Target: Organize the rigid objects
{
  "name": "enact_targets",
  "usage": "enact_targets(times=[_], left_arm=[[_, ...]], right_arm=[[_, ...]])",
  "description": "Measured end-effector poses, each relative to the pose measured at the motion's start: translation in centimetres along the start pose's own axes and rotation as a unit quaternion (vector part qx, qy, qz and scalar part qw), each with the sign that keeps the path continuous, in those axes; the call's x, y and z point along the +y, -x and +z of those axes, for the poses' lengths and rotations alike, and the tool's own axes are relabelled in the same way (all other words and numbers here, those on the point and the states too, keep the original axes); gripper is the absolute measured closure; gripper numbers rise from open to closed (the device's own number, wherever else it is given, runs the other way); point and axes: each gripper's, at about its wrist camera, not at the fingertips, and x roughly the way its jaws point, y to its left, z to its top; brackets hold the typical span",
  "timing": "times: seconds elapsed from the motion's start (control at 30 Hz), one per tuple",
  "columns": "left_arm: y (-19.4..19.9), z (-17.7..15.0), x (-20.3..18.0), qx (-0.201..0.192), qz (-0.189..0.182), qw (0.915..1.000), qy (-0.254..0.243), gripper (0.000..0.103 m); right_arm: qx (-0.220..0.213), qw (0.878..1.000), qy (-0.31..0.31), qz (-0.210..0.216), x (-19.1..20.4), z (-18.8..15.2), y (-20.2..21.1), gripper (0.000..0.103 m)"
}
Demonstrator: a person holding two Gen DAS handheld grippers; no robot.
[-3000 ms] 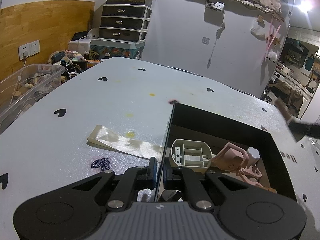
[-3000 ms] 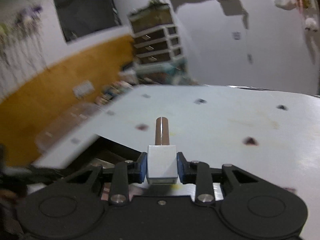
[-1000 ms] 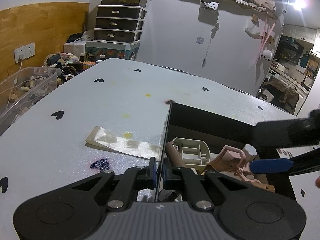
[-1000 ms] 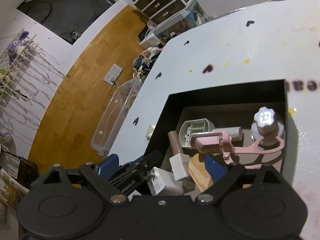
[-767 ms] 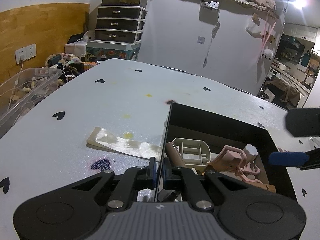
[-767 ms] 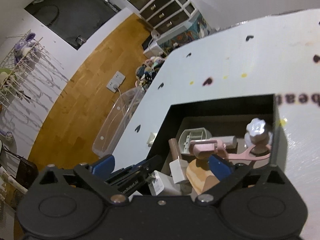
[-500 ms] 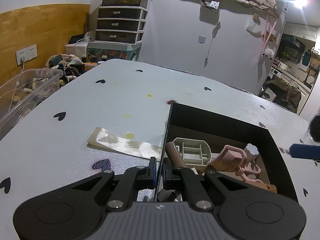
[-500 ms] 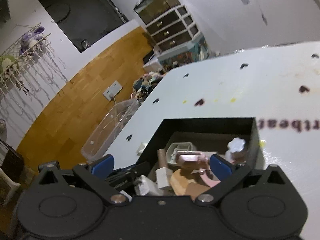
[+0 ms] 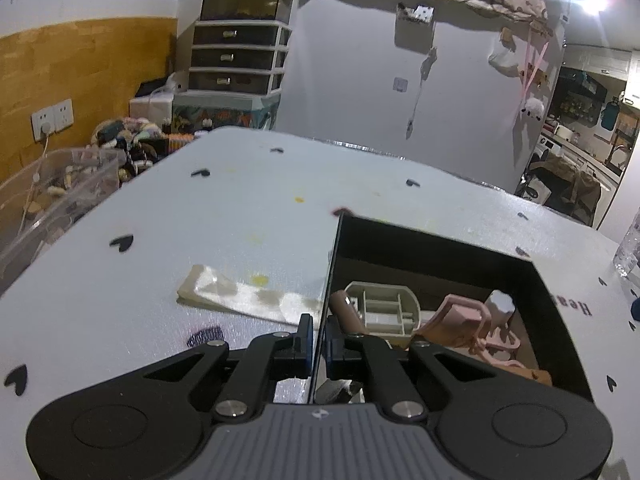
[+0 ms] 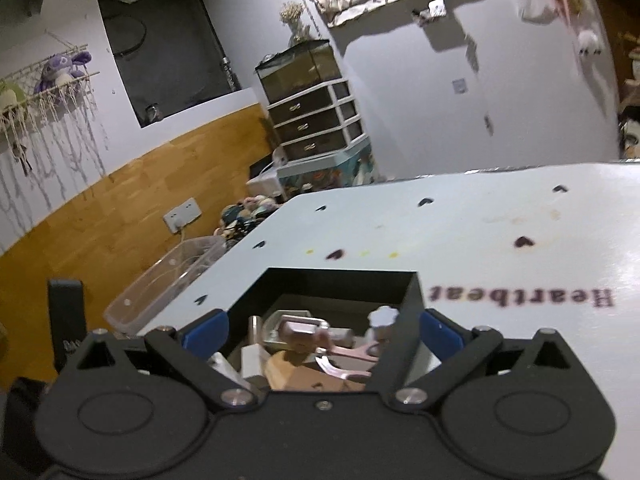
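**Black box pinched at its wall, right gripper gaping empty**

A pale table (image 9: pixel 240 216), printed with small black hearts and the word "Heartbeat", is filling both views. On it a black open-topped box (image 9: pixel 440 248) is sitting, reaching from the centre of the left wrist view toward 4 o'clock; in the right wrist view the same box (image 10: pixel 340 280) is lying just below centre.

Inside the box, rigid pieces are lying jumbled together: a beige ribbed plastic tray (image 9: pixel 384 312), a pink plastic frame (image 9: pixel 460 316) leaning beside it, a brown cylinder (image 9: pixel 346 308) at the near left wall, and a white lobed knob (image 9: pixel 498 302) toward 3 o'clock of the pile.

Outside the box, at 9 o'clock of its left wall, a flat translucent cream strip (image 9: pixel 240 296) is lying on the table.

The left gripper (image 9: pixel 316 340) is pinching the thin left wall of the box, pads tight against it. The right gripper (image 10: pixel 324 330) is standing spread to its widest, having just been opening, with nothing gripped between its blue pads.
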Motion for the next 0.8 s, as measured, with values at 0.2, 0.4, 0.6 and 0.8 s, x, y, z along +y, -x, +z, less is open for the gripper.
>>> enact_targets(times=[0.2,0.4,0.6,0.8], left_arm=[[3.6,0.6,-0.7,-0.047,-0.005,0.9989,-0.009,0.096],[7.4,-0.3,-1.6,-0.083,-0.011,0.9963,-0.015,0.08],[10.2,-2.0,-2.4,-0.106,-0.014,0.994,-0.022,0.048],[12.6,-3.7,-3.0,-0.128,-0.018,0.9911,-0.034,0.025]], right_arm=[[-0.025,0.999,0.022,-0.033,0.3,-1.0,1.5,0.0],[-0.048,0.997,0.031,-0.061,0.6,-2.3,3.3,0.0],[-0.067,0.993,0.042,-0.09,1.1,-3.7,5.4,0.0],[-0.082,0.988,0.05,-0.12,1.6,-5.0,7.1,0.0]])
